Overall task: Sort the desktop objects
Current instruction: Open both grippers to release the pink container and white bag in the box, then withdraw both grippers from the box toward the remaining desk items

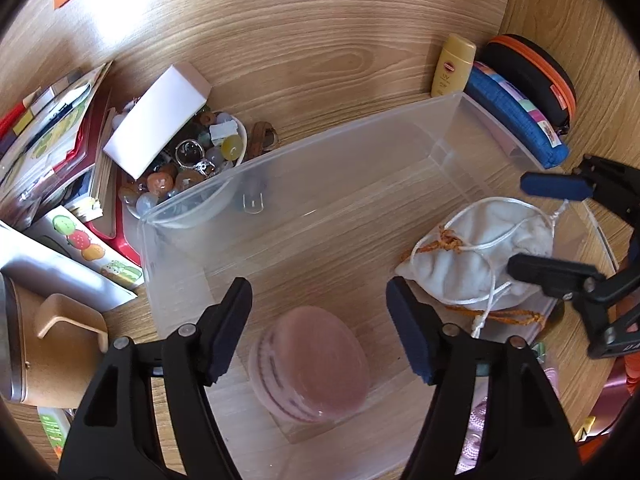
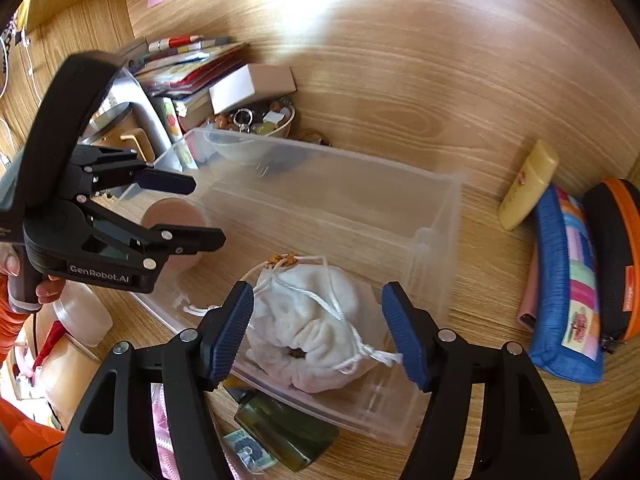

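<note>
A clear plastic bin [image 1: 304, 160] [image 2: 440, 216] stands on the wooden desk. Inside it lie a pink round macaron-shaped case [image 1: 310, 364] [image 2: 172, 216] and a white drawstring pouch [image 1: 480, 248] [image 2: 312, 324] with an orange cord. My left gripper [image 1: 320, 328] [image 2: 204, 212] is open and empty, right above the pink case. My right gripper [image 2: 318, 332] [image 1: 532, 224] is open and empty, its fingers either side of the white pouch without gripping it.
A bowl of beads and trinkets [image 1: 188, 172] with a white box [image 1: 156, 120] on it sits left of the bin, beside books [image 1: 52, 128]. A yellow sunscreen bottle [image 2: 528, 184], blue pencil case [image 2: 568, 284] and black-orange case [image 2: 616, 256] lie right. A green bottle [image 2: 284, 428] lies near.
</note>
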The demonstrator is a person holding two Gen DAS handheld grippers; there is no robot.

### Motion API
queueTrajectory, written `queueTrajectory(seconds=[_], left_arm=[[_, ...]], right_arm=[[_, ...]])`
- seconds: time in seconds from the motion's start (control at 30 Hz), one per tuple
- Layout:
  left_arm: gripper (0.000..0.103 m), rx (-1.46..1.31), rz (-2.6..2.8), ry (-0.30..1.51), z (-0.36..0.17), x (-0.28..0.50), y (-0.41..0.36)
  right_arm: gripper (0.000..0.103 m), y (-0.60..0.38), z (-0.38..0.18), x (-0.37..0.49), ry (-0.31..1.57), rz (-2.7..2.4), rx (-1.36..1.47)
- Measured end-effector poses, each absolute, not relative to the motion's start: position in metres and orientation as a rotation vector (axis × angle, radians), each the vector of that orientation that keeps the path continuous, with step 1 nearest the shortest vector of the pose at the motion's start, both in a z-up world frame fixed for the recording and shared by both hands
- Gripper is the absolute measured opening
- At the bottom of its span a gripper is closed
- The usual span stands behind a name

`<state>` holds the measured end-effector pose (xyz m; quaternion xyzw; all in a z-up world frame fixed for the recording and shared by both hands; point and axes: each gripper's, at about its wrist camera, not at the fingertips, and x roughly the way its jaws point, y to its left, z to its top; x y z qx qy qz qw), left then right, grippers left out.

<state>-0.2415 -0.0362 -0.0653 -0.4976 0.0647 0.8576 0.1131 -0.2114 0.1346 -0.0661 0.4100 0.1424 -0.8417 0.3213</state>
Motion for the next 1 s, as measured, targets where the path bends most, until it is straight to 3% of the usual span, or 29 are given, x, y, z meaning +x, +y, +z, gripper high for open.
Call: queueTrajectory(seconds=[0.2, 0.3, 0.47, 0.73, 0.87, 1.0], left_arm=[[0.07, -1.437, 2.535, 0.186, -0.06, -0.242, -0.034], [0.077, -1.398, 2.569, 0.181, -0.051, -0.238, -0.037], [0.086, -1.346, 2.632, 0.182, -0.035, -0.224, -0.04], [0.087, -1.313, 2.67, 0.157, -0.019, -0.194, -0.042], [0.096, -1.288, 2.715, 0.14, -0.012, -0.179, -0.046], [0.096, -1.261, 2.762, 0.127, -0.002, -0.159, -0.052]], right_arm=[[0.074, 0.143, -0.055, -0.205, 0.361, -2.251, 1.045], [0.079, 0.146, -0.05, -0.201, 0.364, -2.267, 1.028], [0.08, 0.149, -0.042, -0.19, 0.374, -2.288, 0.999], [0.084, 0.151, -0.028, -0.161, 0.41, -2.332, 0.935], [0.087, 0.15, -0.02, -0.142, 0.43, -2.341, 0.891], [0.088, 0.15, -0.013, -0.127, 0.448, -2.355, 0.856]])
